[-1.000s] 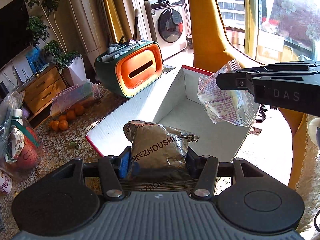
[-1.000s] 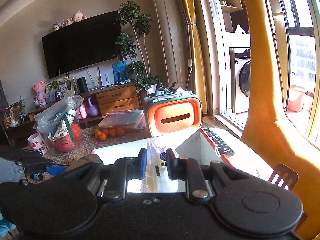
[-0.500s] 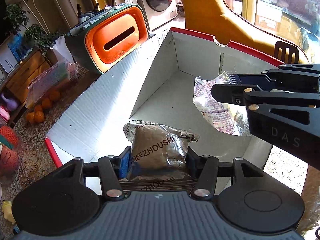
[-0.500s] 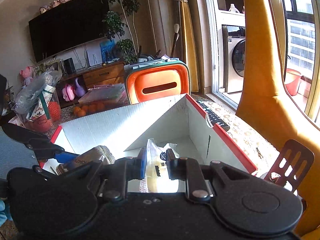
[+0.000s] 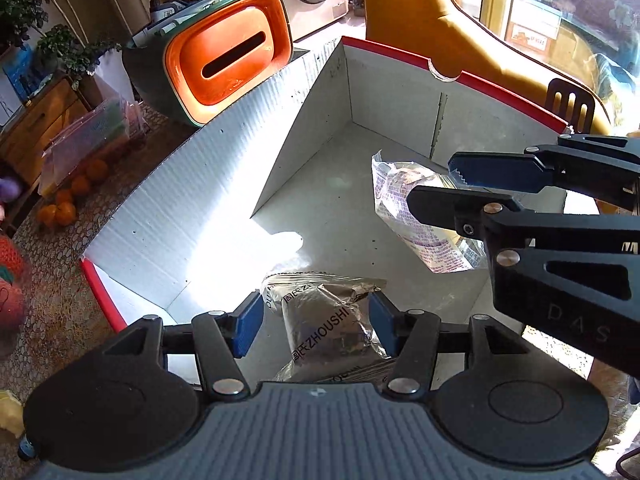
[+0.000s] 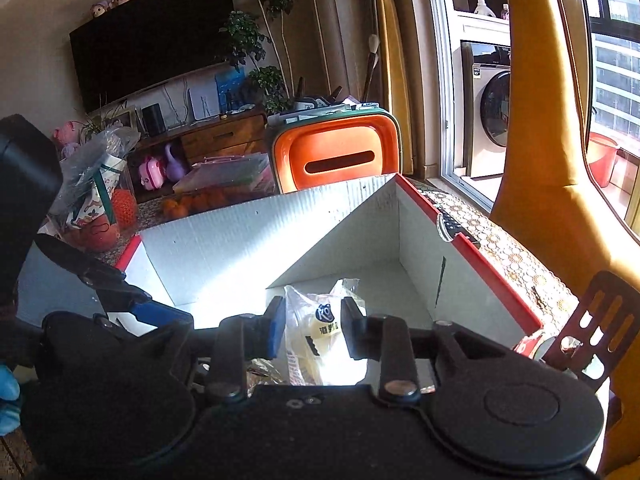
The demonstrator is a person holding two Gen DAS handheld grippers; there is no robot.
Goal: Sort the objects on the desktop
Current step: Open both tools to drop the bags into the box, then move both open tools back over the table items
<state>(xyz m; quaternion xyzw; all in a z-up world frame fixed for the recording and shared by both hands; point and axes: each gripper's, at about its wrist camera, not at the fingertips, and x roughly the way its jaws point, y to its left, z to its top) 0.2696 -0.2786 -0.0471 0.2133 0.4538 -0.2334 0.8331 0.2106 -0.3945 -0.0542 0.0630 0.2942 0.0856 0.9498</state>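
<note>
Both grippers have opened since half a second ago: left gripper (image 5: 316, 322) jaws apart around foil packet (image 5: 328, 328), right gripper (image 6: 313, 330) clear of clear snack bag (image 6: 320, 344), both now in the cardboard box (image 5: 224, 184); retract next.

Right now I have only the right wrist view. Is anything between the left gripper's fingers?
Observer: Yes. A brown foil packet printed ZHOUSHI sits between the fingers of the left gripper.
Operator: Is it clamped?
Observer: No. The left wrist view shows the jaws spread, with a clear gap beside the left pad.
Operator: What does my clear packet look like from that side?
Observer: The clear packet has purple print on that face. It sits low inside the white box, and the right gripper has its jaws apart around the top of it.
</note>
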